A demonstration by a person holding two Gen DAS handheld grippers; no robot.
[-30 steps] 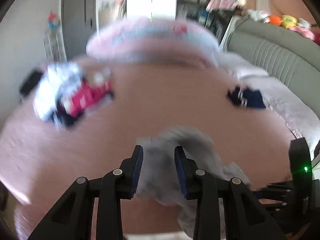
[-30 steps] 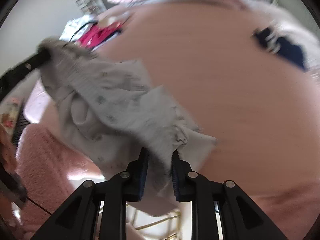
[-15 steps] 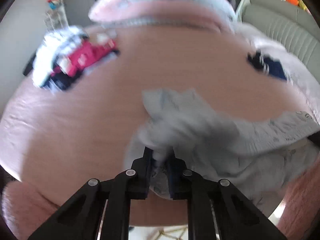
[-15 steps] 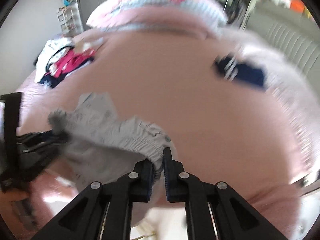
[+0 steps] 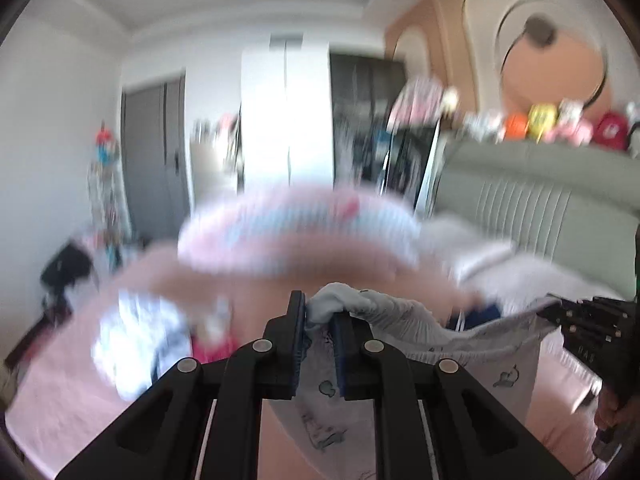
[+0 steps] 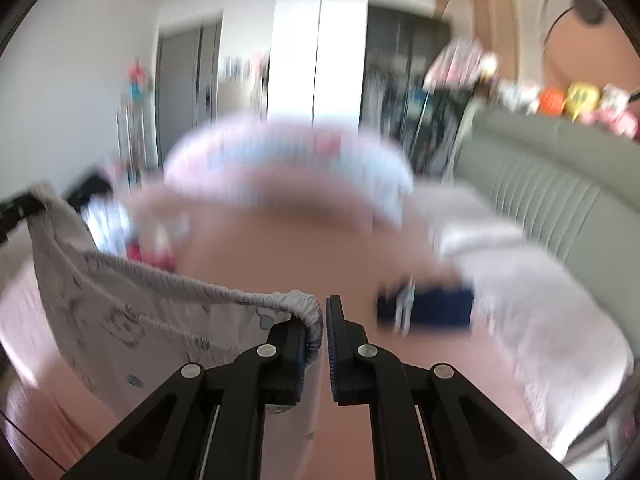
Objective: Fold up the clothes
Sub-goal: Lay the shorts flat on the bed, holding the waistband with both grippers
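Jaws of both grippers pinch the same grey printed garment (image 5: 492, 364) — left gripper (image 5: 318, 344) clamped on a bunched corner, right gripper (image 6: 324, 332) nipping the elastic waistband. Cloth hangs stretched between the two, lifted above the pink bed (image 6: 280, 264). Background blurred — a clothes pile (image 5: 132, 336) at the bed's left, a dark blue folded item (image 6: 428, 312) to the right, green headboard (image 6: 560, 200) beyond.

Ahead of me, a pink bed (image 5: 256, 312) with a rolled pink-and-blue quilt (image 5: 296, 228) at its far end. A grey padded headboard (image 6: 552, 200) runs along my right, stuffed toys (image 5: 544, 122) lined on top. White wardrobe (image 5: 286, 116) and grey door (image 5: 156, 152) behind, all blurred.
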